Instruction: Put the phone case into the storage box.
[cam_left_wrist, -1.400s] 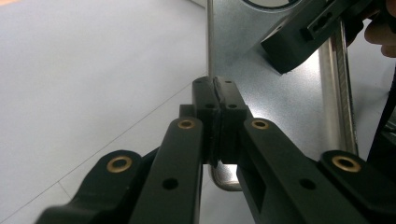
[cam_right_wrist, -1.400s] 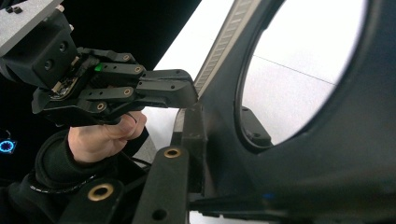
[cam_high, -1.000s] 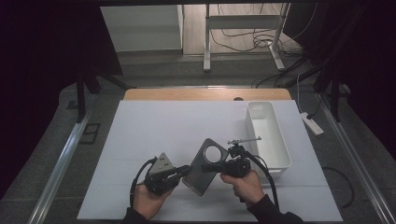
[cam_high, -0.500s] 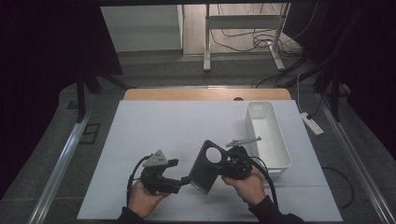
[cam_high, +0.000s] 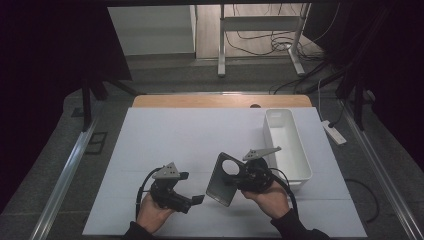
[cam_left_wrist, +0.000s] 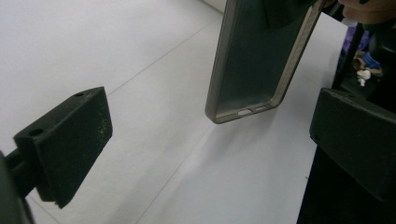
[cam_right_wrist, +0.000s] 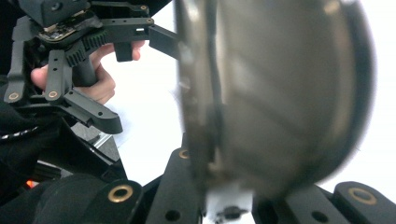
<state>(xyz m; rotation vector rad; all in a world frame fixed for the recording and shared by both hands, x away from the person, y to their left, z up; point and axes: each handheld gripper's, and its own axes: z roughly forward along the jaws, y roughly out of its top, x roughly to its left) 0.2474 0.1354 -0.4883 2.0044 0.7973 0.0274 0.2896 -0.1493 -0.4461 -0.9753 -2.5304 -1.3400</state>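
Take the phone case (cam_high: 224, 179) as your landmark. To its left, your left tongs (cam_high: 196, 199) sit low over the white bench (cam_high: 190, 135), in your left hand (cam_high: 150, 214), pointing toward the case. Their jaws have just been opening and now stand wide apart with nothing between them; in the left gripper view the two black pads (cam_left_wrist: 70, 144) frame bare bench, and the case (cam_left_wrist: 261, 60) hangs ahead of them, its bottom edge clear of the surface and not touching either pad.

The case itself is a dark, translucent shell with a round cutout near its top, held tilted above the front part of the bench.

Just right of the case, your right tongs (cam_high: 240, 180) are clenched on its right edge, with your right hand (cam_high: 270, 197) behind them. In the right gripper view the case (cam_right_wrist: 280, 93) stands blurred and very close, rising from between the jaws, with your left tongs (cam_right_wrist: 116, 37) beyond it.

Further right of the case, a white bin (cam_high: 292, 150) stands lengthwise near the bench's right edge.
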